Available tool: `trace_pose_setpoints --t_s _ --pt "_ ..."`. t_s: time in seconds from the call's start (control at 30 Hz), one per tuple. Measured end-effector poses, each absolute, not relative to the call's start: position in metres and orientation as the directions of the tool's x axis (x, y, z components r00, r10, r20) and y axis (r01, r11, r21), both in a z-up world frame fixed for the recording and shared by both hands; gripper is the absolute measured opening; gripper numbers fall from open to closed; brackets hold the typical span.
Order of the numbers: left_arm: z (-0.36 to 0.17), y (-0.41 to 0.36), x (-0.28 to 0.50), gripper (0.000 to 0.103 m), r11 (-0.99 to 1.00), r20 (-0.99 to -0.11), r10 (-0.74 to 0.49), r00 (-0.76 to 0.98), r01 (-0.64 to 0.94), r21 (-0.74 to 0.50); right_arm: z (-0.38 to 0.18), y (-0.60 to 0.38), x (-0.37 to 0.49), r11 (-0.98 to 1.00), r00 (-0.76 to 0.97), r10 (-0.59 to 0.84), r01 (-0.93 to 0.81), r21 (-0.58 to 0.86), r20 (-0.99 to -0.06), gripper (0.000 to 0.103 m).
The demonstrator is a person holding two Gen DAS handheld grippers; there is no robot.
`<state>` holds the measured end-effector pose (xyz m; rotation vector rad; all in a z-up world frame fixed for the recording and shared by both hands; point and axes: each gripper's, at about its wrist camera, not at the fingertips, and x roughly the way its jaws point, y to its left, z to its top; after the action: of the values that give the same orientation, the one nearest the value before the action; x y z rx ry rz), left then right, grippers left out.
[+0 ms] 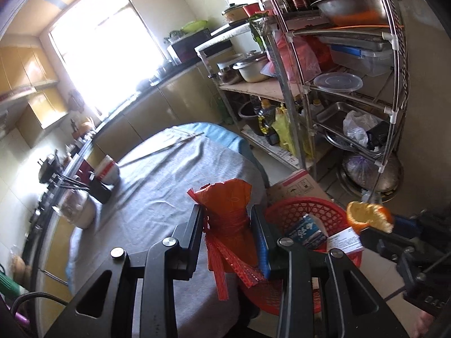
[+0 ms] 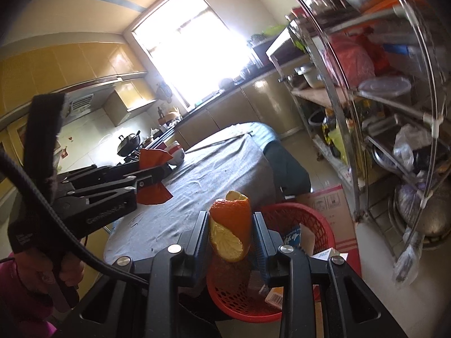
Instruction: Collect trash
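Note:
My left gripper (image 1: 227,217) is shut on a crumpled orange-red wrapper (image 1: 228,211) and holds it above the table's near edge, just left of the red plastic basket (image 1: 304,205). My right gripper (image 2: 229,225) is shut on a curled orange peel (image 2: 231,229) and holds it over the basket's (image 2: 307,217) left rim. The peel also shows in the left wrist view (image 1: 367,215), right of the basket. The left gripper with the wrapper (image 2: 153,174) shows in the right wrist view, over the table. The basket holds a blue-and-white packet (image 1: 305,229) and printed paper (image 1: 345,240).
A grey cloth covers the round table (image 1: 169,174). Bowls (image 1: 108,169) and a black item (image 1: 100,190) stand at its left edge. A cardboard box (image 2: 331,200) sits on the floor behind the basket. A metal rack (image 1: 352,90) full of pots and bags stands at right. Kitchen counter (image 1: 174,98) runs behind.

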<state>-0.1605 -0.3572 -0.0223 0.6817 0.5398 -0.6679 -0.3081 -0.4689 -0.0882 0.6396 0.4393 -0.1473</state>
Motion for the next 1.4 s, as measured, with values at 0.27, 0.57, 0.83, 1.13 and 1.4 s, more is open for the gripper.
trace_pose_setpoints --t_s 0.27,0.57,0.83,1.13,1.4 --pt "-0.028 -0.36 -0.135 0.036 0.596 -0.728 -0.429 0.534 0.773 0.216 -0.112 -0.486 -0.296 0.751 0.879 0.024 0.299 0.589 -0.477 0.033" --pt "-0.039 -0.363 -0.124 0.047 0.587 -0.779 -0.448 0.439 0.801 0.114 -0.123 -0.49 -0.284 0.716 0.865 0.051 0.316 0.622 -0.499 0.041" --pt "-0.038 -0.341 -0.117 0.063 0.599 -0.783 -0.455 0.424 0.797 0.084 -0.128 -0.495 -0.285 0.687 0.884 0.062 0.299 0.662 -0.464 0.067" --pt "0.005 -0.261 -0.122 0.074 0.737 -0.678 -0.355 0.644 0.639 0.221 -0.076 -0.461 -0.276 0.792 0.894 0.048 0.238 0.563 -0.446 0.067" --pt "0.05 -0.171 -0.119 0.079 0.872 -0.567 -0.248 0.785 0.437 0.223 -0.023 -0.384 -0.245 0.9 0.888 0.087 0.124 0.418 -0.451 0.067"
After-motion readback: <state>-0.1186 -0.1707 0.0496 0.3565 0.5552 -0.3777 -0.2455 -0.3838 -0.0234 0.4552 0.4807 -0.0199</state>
